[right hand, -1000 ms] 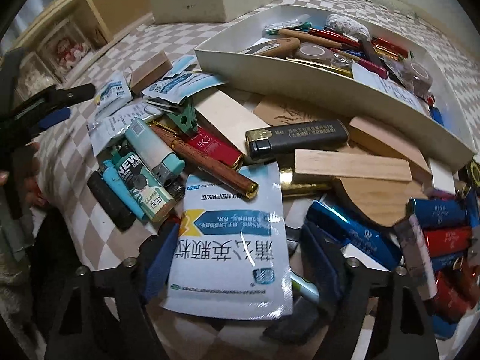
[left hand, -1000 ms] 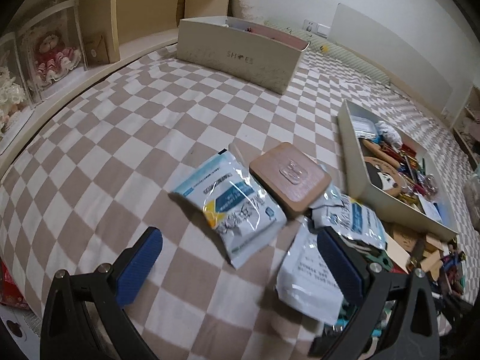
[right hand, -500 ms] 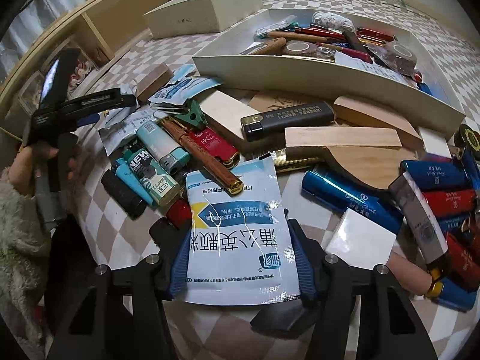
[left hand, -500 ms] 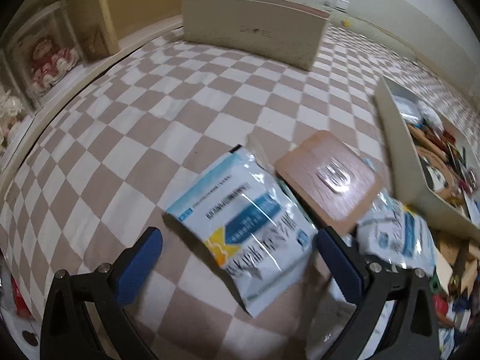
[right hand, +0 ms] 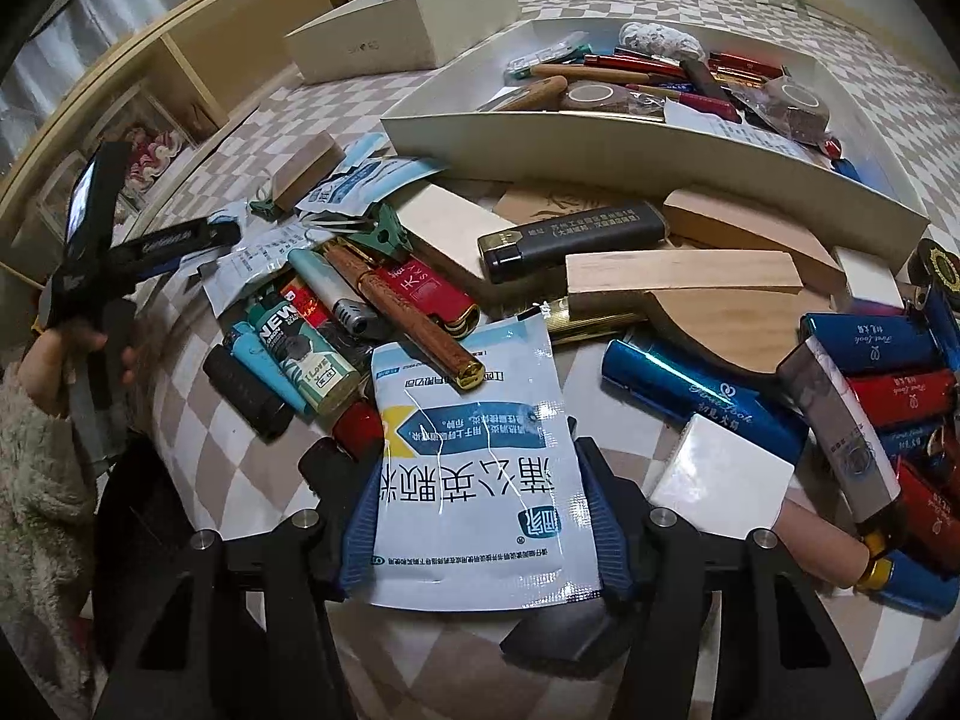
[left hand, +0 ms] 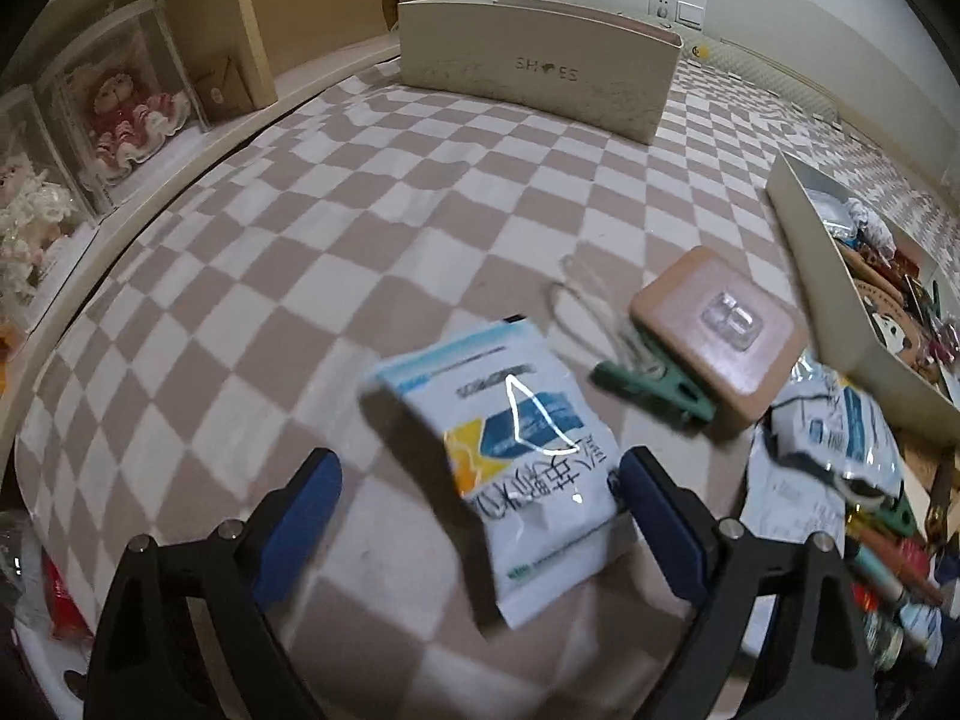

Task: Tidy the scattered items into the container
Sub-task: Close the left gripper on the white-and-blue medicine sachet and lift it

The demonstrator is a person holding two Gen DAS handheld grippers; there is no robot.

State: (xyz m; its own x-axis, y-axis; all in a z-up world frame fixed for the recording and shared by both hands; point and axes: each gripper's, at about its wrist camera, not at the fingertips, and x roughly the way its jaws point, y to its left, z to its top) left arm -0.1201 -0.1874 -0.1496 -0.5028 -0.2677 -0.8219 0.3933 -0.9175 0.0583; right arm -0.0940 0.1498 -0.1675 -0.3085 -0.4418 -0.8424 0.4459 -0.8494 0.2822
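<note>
My right gripper (right hand: 480, 516) is shut on a white-and-blue sachet (right hand: 474, 468) and holds it over the pile of lighters, pens and wood pieces. The white tray (right hand: 600, 150) with several items in it lies beyond the pile. My left gripper (left hand: 480, 480) is open, its blue pads either side of another white-and-blue sachet (left hand: 516, 450) lying on the checkered cloth. The right pad touches the sachet's edge. A green clip (left hand: 654, 384) and a tan wood block (left hand: 720, 330) lie just past it. The tray's wall (left hand: 840, 306) shows at the right.
A cream shoe box (left hand: 534, 78) stands at the back of the checkered bed; it also shows in the right wrist view (right hand: 396, 30). Shelves with doll cases (left hand: 126, 108) line the left. More sachets (left hand: 834, 438) and lighters (right hand: 300, 360) lie scattered.
My right gripper closed on the sachet and lifted it slightly. My left gripper moved forward and down until the other sachet lies between its pads.
</note>
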